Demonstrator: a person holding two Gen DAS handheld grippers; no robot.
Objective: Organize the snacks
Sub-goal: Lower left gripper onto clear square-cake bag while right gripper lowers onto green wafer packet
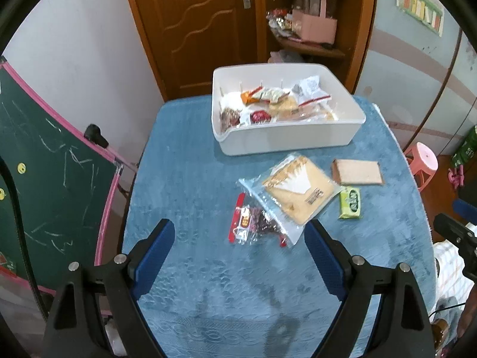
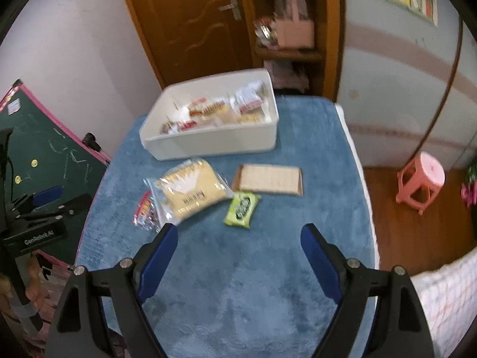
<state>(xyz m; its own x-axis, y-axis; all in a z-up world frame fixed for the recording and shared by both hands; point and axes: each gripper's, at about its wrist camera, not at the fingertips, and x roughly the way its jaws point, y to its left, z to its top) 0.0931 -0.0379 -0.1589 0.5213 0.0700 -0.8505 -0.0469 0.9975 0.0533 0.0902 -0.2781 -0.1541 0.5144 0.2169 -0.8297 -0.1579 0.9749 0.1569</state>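
Note:
A white bin (image 1: 286, 137) holding several wrapped snacks stands at the far side of the blue table; it also shows in the right wrist view (image 2: 214, 143). In front of it lie a clear bag of yellow crackers (image 1: 298, 191) (image 2: 193, 191), a red-and-dark snack packet (image 1: 253, 222) (image 2: 146, 208), a green packet (image 1: 351, 203) (image 2: 241, 210) and a brown biscuit slab (image 1: 357, 172) (image 2: 269, 179). My left gripper (image 1: 240, 235) is open and empty, just short of the red packet. My right gripper (image 2: 238, 238) is open and empty, just short of the green packet.
The blue cloth-covered table (image 1: 190, 185) ends near a green chalkboard (image 1: 50, 173) on the left. A wooden door and shelf (image 1: 307, 24) stand behind. A pink stool (image 2: 420, 182) sits on the floor at the right.

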